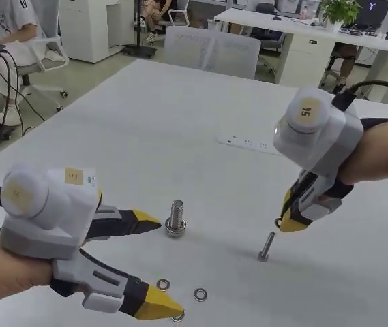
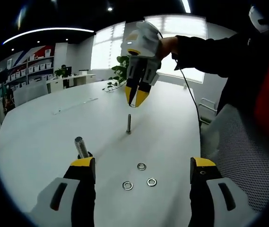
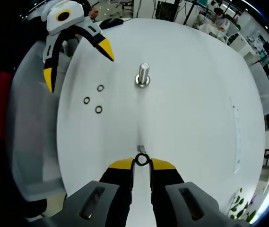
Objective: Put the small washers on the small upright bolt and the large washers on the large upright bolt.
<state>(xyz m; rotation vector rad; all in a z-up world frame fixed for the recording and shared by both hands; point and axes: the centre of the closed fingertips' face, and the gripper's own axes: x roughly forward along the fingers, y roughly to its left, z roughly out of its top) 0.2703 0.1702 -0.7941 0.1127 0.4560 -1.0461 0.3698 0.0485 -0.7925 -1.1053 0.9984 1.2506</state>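
Note:
My right gripper (image 1: 282,223) (image 3: 142,164) is shut on a small washer (image 3: 142,155) (image 1: 277,223), held just above and to the right of the small upright bolt (image 1: 266,246) (image 2: 128,124). The large upright bolt (image 1: 175,218) (image 3: 143,75) (image 2: 81,146) stands on its wide base near the table's middle. Three loose washers (image 1: 200,294) (image 2: 142,166) (image 3: 98,109) lie in front of it. My left gripper (image 1: 158,266) (image 2: 143,163) is open, with its jaws on either side of those washers and the far jaw close to the large bolt.
The white table (image 1: 146,136) is bare around the bolts. A white power strip (image 1: 248,143) lies farther back, right of centre. A grey chair (image 1: 211,51) stands at the far edge. The near table edge (image 2: 195,156) runs just right of the loose washers.

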